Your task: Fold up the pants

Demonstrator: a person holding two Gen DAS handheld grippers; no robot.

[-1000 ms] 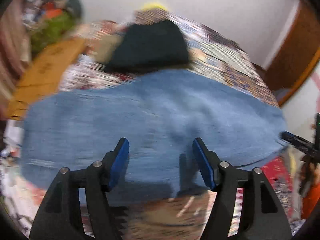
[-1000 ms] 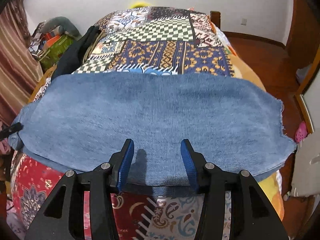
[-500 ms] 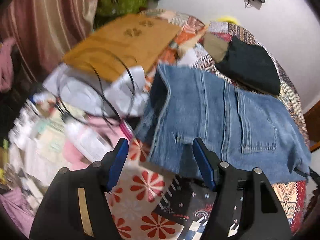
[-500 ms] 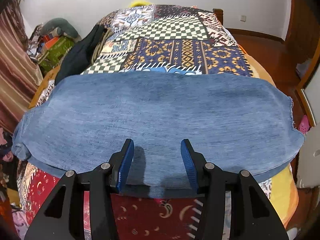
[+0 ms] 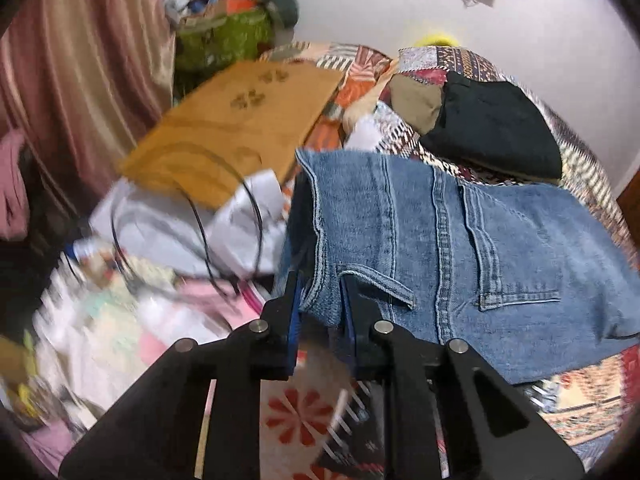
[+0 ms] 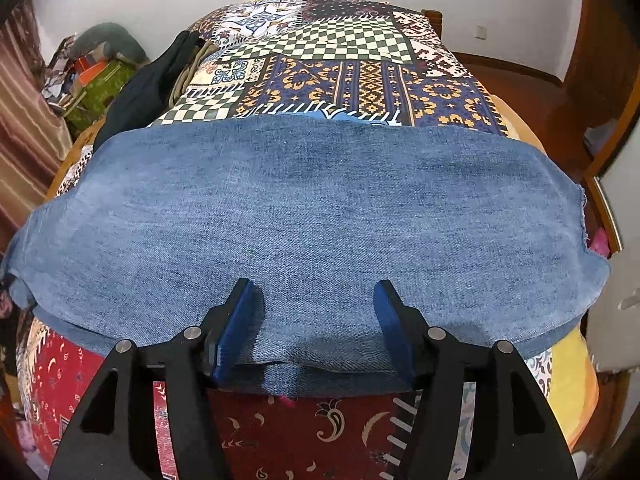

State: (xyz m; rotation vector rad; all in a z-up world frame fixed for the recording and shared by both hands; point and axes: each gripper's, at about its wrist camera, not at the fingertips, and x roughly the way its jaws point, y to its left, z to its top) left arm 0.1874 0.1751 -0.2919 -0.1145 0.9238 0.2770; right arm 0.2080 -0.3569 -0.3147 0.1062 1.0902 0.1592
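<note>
Left gripper point(image 5: 320, 304) clamps the jeans' point(image 5: 460, 248) waistband corner, ready to fold; right gripper point(image 6: 316, 320) hovers open at six o'clock over denim.

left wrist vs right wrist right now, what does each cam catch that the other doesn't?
Left wrist only: the jeans' waistband, belt loop and back pocket, with the left gripper closed on the waistband corner; a wooden board, black cables and clutter beside the bed.

Right wrist only: the plain denim leg spread wide across the bed, the right gripper open above its near edge, the checkered quilt behind and the wooden floor to the right.

Both: the jeans, the patterned bedspread, the black garment, the green bag.
</note>
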